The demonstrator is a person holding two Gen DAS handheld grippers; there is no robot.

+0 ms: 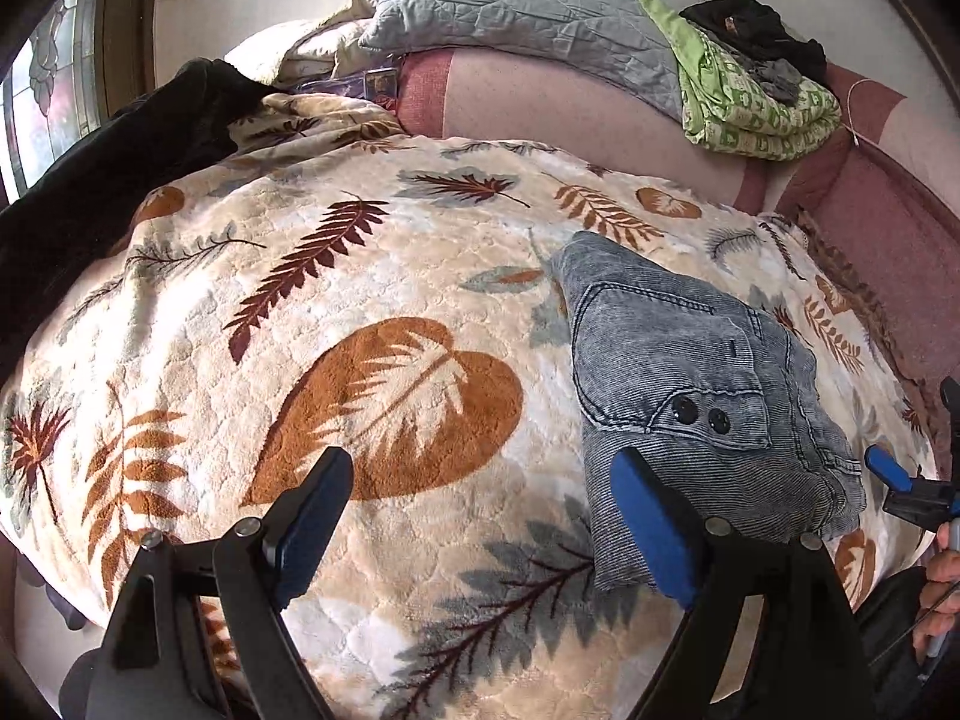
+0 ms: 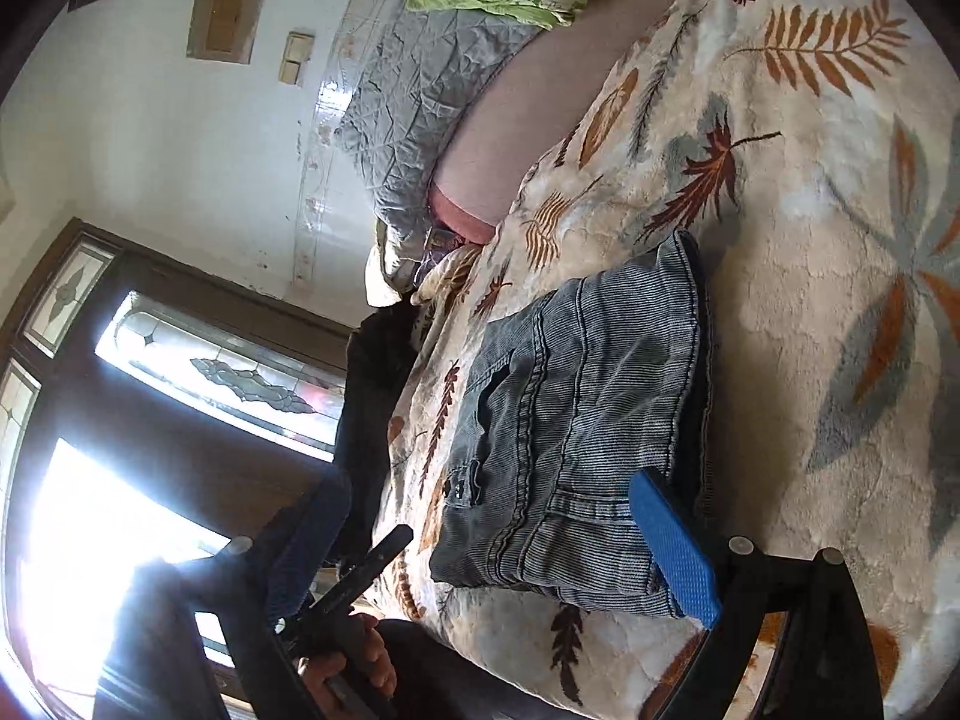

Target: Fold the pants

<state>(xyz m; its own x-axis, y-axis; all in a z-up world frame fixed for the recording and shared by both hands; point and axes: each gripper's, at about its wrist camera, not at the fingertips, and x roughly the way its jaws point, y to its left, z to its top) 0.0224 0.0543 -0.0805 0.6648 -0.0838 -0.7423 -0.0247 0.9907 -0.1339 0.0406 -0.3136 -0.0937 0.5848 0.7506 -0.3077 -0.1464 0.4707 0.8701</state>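
Note:
The grey-blue denim pants (image 1: pixel 702 384) lie folded into a compact bundle on the leaf-patterned blanket (image 1: pixel 360 276), at the right of the left wrist view. My left gripper (image 1: pixel 480 516) is open and empty just in front of the bundle, its right pad (image 1: pixel 654 528) beside the bundle's near edge. In the right wrist view the same pants (image 2: pixel 576 420) lie ahead, and my right gripper (image 2: pixel 498 540) is open and empty, its right pad (image 2: pixel 675 546) at the bundle's near corner. The right gripper also shows at the right edge of the left wrist view (image 1: pixel 906 474).
A grey quilted pillow (image 1: pixel 516 6) and a green patterned cloth (image 1: pixel 750 96) with dark clothes on it lie at the far side. A black garment (image 1: pixel 102 180) lies at the left. A pink mattress (image 1: pixel 888 228) borders the blanket. A window (image 2: pixel 180 372) is behind the bed.

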